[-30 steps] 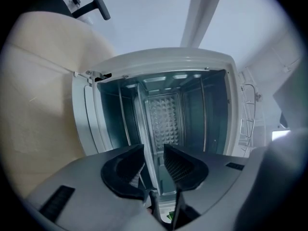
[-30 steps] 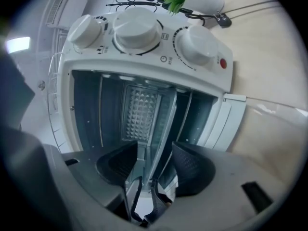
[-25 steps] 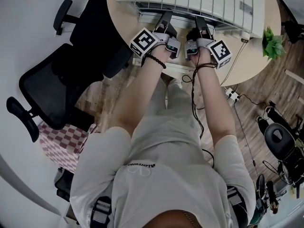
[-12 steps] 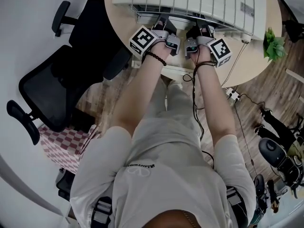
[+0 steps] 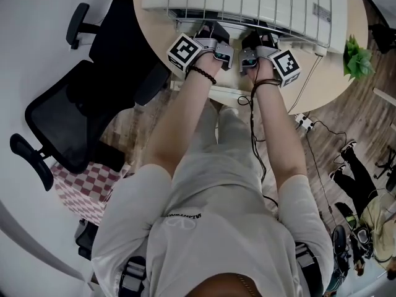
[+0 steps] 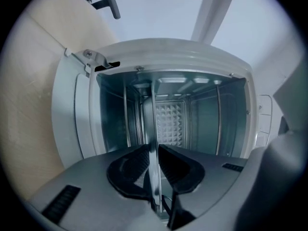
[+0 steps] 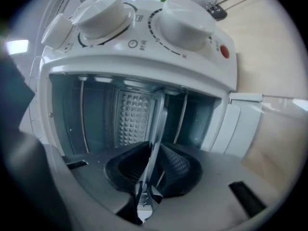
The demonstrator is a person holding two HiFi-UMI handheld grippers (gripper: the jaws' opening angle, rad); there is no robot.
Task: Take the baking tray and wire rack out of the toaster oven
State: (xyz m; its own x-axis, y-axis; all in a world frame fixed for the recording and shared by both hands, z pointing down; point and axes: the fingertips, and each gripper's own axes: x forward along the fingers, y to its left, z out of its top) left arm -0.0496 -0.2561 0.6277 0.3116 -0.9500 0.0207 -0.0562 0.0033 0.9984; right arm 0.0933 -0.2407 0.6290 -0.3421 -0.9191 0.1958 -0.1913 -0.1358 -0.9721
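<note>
The white toaster oven (image 5: 247,2) stands open on the round table. Both gripper views look into its metal cavity, rolled sideways. A thin metal baking tray (image 6: 153,114) shows edge-on, running between the jaws of my left gripper (image 6: 153,150). Those jaws are closing, with the pads against the tray's rim. My right gripper (image 7: 155,150) is also closing on the same tray rim (image 7: 160,121), and its pads touch the rim. In the head view, the left gripper (image 5: 210,28) and right gripper (image 5: 258,39) reach side by side into the oven mouth. I cannot make out the wire rack.
The oven's knobs (image 7: 185,16) sit beside the cavity, and its lowered door (image 7: 240,124) lies below the jaws. A small green plant (image 5: 357,55) stands on the beige table (image 5: 334,73). Black office chairs (image 5: 74,116) stand to the left. A power strip (image 5: 302,124) lies on the floor.
Both grippers sit slightly deeper in the oven mouth, so less of their fingers shows under the oven's top. The arms have otherwise stayed in place.
</note>
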